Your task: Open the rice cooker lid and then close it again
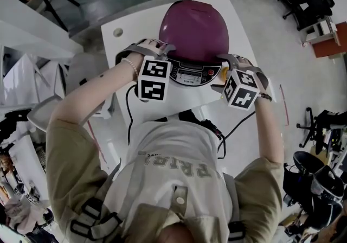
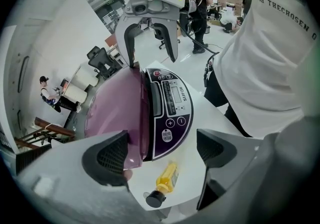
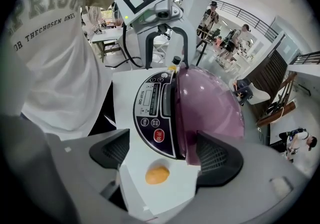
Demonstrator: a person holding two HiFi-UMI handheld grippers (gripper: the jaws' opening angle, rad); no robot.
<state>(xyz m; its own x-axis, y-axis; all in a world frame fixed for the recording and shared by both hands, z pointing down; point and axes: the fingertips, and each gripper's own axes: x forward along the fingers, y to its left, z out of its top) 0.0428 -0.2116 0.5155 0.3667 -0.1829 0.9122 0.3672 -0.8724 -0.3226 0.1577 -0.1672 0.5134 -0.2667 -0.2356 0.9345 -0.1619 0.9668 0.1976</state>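
Note:
The rice cooker stands on a white table, its purple domed lid down and its control panel facing me. My left gripper sits at the cooker's left side, open, with the seam between lid and panel between its fingers. My right gripper is at the cooker's right side, also open, straddling the same seam of lid and panel. Neither holds anything. Each gripper view shows the other gripper across the cooker: the right gripper and the left gripper.
A small yellow bottle with a black cap lies on the table beside the cooker's right side. A black cable runs off the table's near edge. Chairs and other people occupy the room around the table.

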